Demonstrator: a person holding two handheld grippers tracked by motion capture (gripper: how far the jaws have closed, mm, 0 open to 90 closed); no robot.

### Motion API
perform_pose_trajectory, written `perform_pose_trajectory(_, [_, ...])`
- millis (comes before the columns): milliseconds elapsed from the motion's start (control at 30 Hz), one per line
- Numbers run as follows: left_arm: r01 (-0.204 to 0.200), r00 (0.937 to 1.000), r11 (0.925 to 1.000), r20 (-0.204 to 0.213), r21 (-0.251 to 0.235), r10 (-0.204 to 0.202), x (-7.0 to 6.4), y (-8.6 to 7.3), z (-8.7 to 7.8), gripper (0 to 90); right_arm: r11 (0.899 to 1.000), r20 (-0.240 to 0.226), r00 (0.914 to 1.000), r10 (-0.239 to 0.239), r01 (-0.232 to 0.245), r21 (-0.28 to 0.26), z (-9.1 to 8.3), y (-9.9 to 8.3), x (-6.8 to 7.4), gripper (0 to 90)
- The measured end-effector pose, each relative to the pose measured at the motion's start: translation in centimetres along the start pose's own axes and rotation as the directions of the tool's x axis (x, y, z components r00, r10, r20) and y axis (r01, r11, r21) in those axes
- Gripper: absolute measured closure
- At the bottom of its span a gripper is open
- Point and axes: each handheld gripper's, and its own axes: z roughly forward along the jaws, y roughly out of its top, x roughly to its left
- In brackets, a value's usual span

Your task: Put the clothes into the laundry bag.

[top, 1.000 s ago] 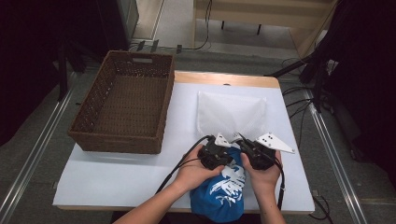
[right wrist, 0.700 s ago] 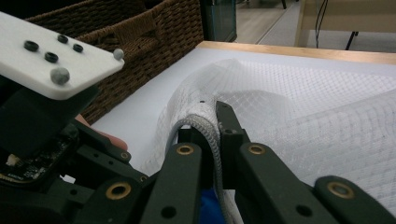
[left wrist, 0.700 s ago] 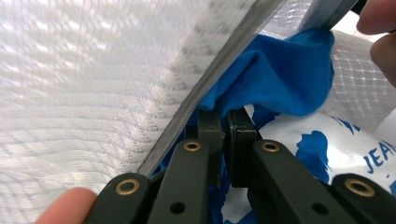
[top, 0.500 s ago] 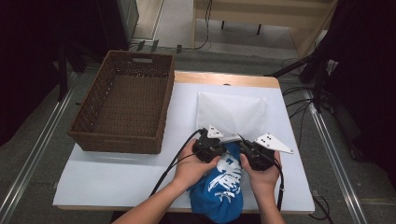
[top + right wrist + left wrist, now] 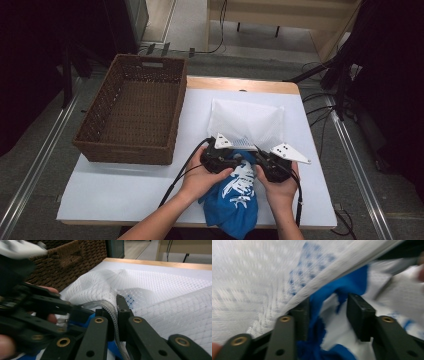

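White table (image 5: 125, 195), near edge: left gripper (image 5: 329, 312), jaws spread, has pushed the blue shirt (image 5: 235, 200) farther into the mesh bag (image 5: 247, 122), whose rim right gripper (image 5: 113, 312) pinches.

White mesh bag (image 5: 246, 122), blue white-printed garment (image 5: 237, 192)

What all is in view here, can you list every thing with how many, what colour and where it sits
mesh laundry bag: one, white, middle of the table, its near edge lifted
garment: one, blue with white print, at the near edge of the table, its top going into the bag's mouth
wicker basket: one, brown, left part of the table
table: one, white top with a wooden far edge
right gripper: one, black, jaws shut on the bag's edge
left gripper: one, black, jaws apart around blue fabric at the bag's mouth
hands: two, holding the grippers
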Motion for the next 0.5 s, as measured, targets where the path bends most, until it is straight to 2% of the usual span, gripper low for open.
perform_pose_trajectory(33, [0.002,0.9999,0.9999,0.011,-0.017,-0.002,-0.2,0.2,-0.5,52.2,1.000,0.000,1.0000,0.000,0.000,0.000,0.0,0.0,0.0,90.0])
perform_pose_trajectory(100, [0.033,0.9972,0.9986,0.069,-0.041,-0.030,-0.5,0.6,-1.8,47.3,1.000,0.000,1.0000,0.001,-0.001,0.003,0.1,-0.1,-0.1,90.0])
perform_pose_trajectory(167, [0.057,0.9931,0.9972,0.105,-0.047,-0.052,-1.0,0.8,-2.8,41.4,1.000,0.001,1.0000,0.001,-0.001,0.002,0.0,0.0,-0.1,90.0])
perform_pose_trajectory(200, [0.055,0.9922,0.9976,0.114,-0.042,-0.050,-1.2,0.8,-3.0,38.5,1.000,0.001,1.0000,0.002,-0.002,0.001,0.0,0.0,-0.1,90.0])
perform_pose_trajectory(267, [0.036,0.9921,0.9993,0.120,0.003,-0.036,-2.2,0.4,-2.9,32.1,1.000,0.001,1.0000,0.002,-0.002,0.000,0.0,0.0,-0.2,90.0])
perform_pose_trajectory(333, [0.004,0.9922,0.9969,0.124,0.079,-0.014,-3.1,-0.3,-2.1,22.2,1.000,0.004,1.0000,0.001,-0.001,0.007,0.1,-0.1,0.1,90.0])
perform_pose_trajectory(400, [-0.018,0.9929,0.9893,0.119,0.145,0.001,-3.7,-1.1,-1.0,20.0,1.000,0.001,1.0000,-0.001,0.001,0.009,0.1,-0.1,0.2,90.0])
perform_pose_trajectory(433, [-0.033,0.9916,0.9841,0.129,0.175,0.010,-3.8,-1.6,-0.5,18.2,1.000,0.001,1.0000,-0.005,0.005,0.009,0.2,-0.1,0.3,90.0])
perform_pose_trajectory(500, [-0.055,0.9938,0.9781,0.105,0.201,0.034,-3.9,-2.4,0.3,20.1,1.000,-0.001,0.9998,-0.018,0.018,0.015,0.2,-0.2,0.4,90.0])
